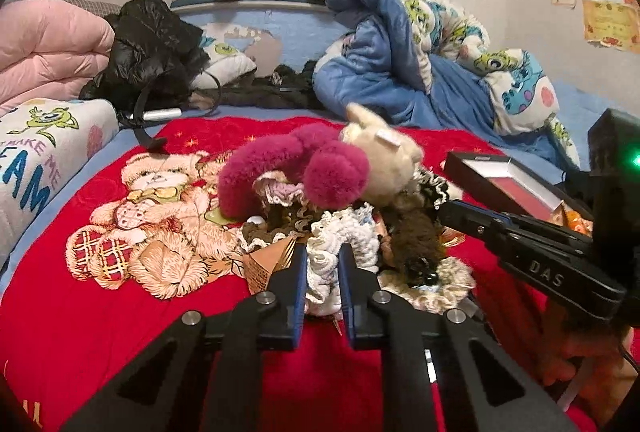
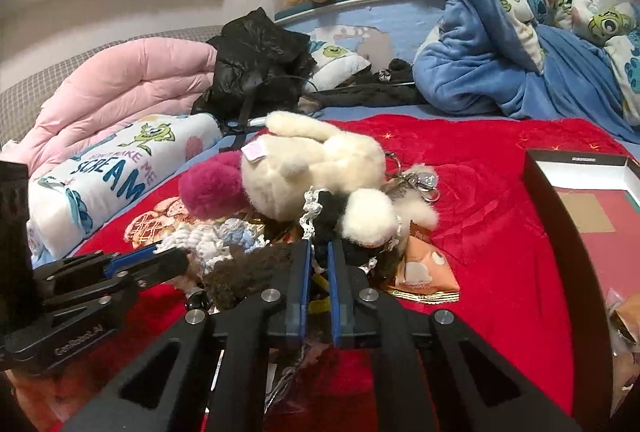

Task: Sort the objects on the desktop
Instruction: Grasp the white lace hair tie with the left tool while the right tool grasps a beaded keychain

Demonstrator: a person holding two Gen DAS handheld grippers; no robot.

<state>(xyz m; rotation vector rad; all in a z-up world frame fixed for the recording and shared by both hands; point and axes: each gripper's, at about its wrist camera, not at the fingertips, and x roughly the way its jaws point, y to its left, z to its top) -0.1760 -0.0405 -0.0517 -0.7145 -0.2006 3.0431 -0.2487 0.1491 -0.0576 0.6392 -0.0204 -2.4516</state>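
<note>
1. My left gripper (image 1: pixel 322 264) is pinching the white crocheted scrunchie (image 1: pixel 344 232) at the near edge of the pile.
2. My right gripper (image 2: pixel 319 260) is clamped on a dark piece (image 2: pixel 326 232) I can't identify.
3. The heap, with the cream plush (image 2: pixel 320 168) and magenta pompom (image 2: pixel 210 188), sits on the red blanket (image 2: pixel 500 232).
4. The open box (image 2: pixel 580 208) looks nearly bare, so sorting has barely begun.

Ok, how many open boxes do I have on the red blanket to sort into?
1. A black open box sits on the red blanket, to the right of the pile in the right wrist view. Another could lie outside both views.
</note>
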